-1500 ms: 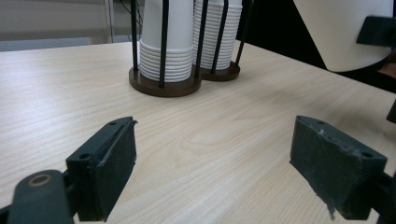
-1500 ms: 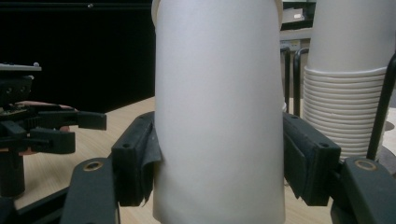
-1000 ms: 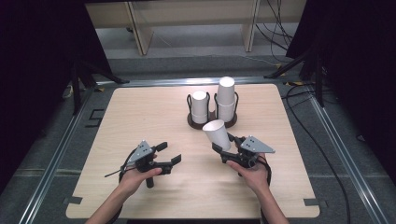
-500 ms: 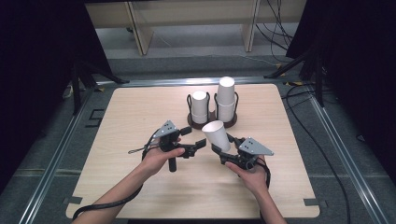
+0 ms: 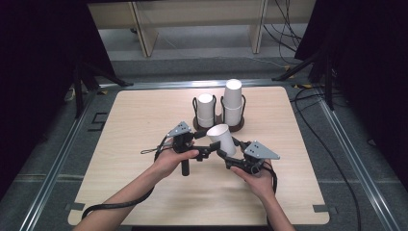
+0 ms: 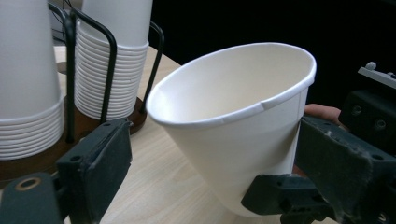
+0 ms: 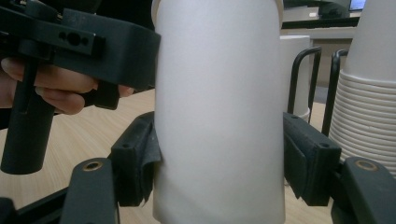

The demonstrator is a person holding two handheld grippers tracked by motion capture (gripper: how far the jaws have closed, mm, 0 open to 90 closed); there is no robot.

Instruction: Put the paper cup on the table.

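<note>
My right gripper (image 5: pixel 230 155) clamps the paper cup (image 5: pixel 222 138) low on its body, tilted with its mouth toward 11 o'clock. My left gripper (image 5: pixel 206 144) sits at its 9 o'clock, jaws just opened, straddling the rim without touching, above the desk (image 5: pixel 134 115).

Matt white paper cup (image 5: pixel 223 137), pale wood-grain table (image 5: pixel 134 125), black wire rack (image 5: pixel 195 107)

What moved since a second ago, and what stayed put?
The left gripper slid right across the table up to the paper cup, its jaws having just been opening; they take in the cup without pressing. The right gripper kept gripping the cup. The cup stacks stayed put.
</note>
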